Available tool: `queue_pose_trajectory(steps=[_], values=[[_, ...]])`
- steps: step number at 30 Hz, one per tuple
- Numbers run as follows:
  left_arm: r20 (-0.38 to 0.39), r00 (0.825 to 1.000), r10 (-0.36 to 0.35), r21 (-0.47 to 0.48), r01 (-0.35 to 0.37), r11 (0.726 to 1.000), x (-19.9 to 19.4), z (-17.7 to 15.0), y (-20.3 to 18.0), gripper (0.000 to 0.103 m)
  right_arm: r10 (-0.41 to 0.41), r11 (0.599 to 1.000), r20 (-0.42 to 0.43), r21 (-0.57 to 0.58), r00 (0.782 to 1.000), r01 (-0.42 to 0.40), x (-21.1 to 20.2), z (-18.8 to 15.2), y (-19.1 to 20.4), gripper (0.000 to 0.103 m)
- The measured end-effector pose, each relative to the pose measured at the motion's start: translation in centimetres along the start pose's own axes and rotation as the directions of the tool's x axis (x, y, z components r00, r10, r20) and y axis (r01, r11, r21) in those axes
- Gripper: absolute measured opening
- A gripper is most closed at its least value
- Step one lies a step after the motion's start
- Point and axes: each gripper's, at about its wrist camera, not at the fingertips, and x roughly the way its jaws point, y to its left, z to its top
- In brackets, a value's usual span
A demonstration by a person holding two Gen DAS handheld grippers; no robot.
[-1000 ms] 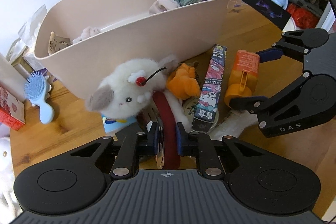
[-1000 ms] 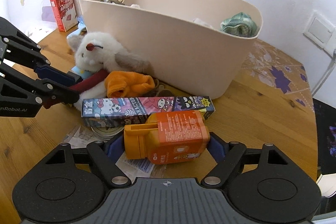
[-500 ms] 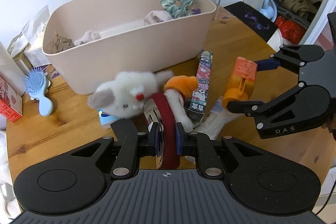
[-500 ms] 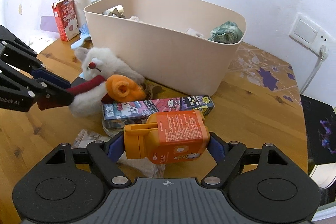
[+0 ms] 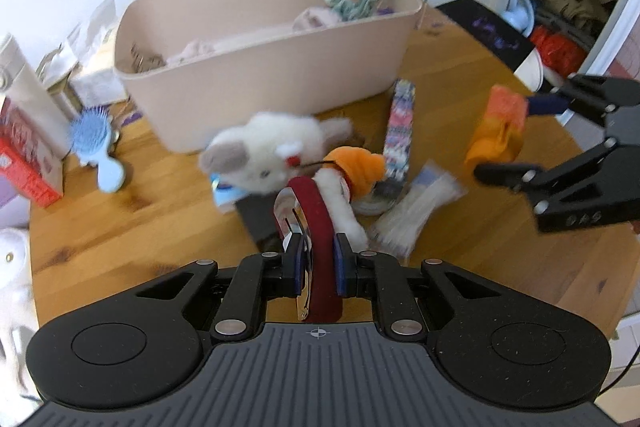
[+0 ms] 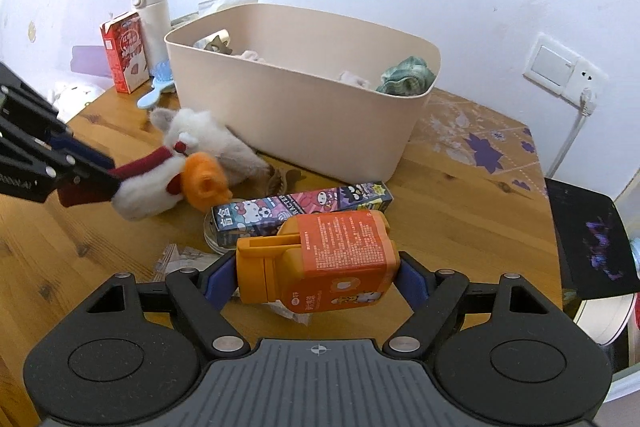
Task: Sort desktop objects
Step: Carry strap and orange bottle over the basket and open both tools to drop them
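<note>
At the far left of your counter [image 6: 52,267] stand a red carton [image 6: 125,57] and a white flask [image 6: 150,13], with a blue hairbrush [image 6: 158,85] lying just in front of them. Your left gripper [image 5: 318,259] has its fingers [image 5: 295,261] clenched on a dark red band [image 5: 320,227] with a shiny metal clip alongside it; the band belongs to a white plush toy [image 6: 192,143] with an orange part [image 6: 206,181], and from the right wrist view the toy's near end looks raised off the wood. Behind it sits the beige bin [image 6: 320,115], already holding a green scrunchie [image 6: 408,75] and other soft items. In front of the bin a cartoon-printed box [image 6: 304,207] lies flat, partly over a round tin, with crumpled paper [image 5: 416,215] beside it. Your right gripper [image 6: 316,279] is grasping an orange bottle [image 6: 320,259] crosswise, its fingers [image 6: 218,279] spread wide against the cap end and the base, clear of the counter. Further right a wall socket [image 6: 560,71] is mounted.
</note>
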Motion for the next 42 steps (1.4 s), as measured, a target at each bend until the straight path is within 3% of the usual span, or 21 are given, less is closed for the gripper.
queue_pose_trajectory(steps=[9, 16, 28, 42], values=[[-0.021, 0.999, 0.036, 0.0, -0.036, 0.999, -0.8, -1.9, 1.7, 0.015, -0.018, 1.0, 0.016, 0.017, 1.0, 0.018, -0.9, -0.3, 0.4, 0.08], [0.015, 0.998, 0.058, -0.024, -0.057, 0.998, -2.6, -1.6, 3.0, 0.015, -0.026, 1.0, 0.039, 0.009, 0.999, 0.025, -1.9, 0.1, 0.8, 0.08], [0.131, 0.988, 0.084, -0.051, -0.078, 0.996, -5.4, 2.6, 4.2, 0.015, -0.042, 0.998, 0.122, -0.043, 0.992, 0.048, -3.7, 3.5, 0.6, 0.079], [0.237, 0.965, 0.114, -0.09, -0.095, 0.991, -6.1, 8.9, 4.9, 0.015, -0.068, 0.993, 0.202, -0.077, 0.977, 0.085, -3.2, 8.3, -1.1, 0.079]])
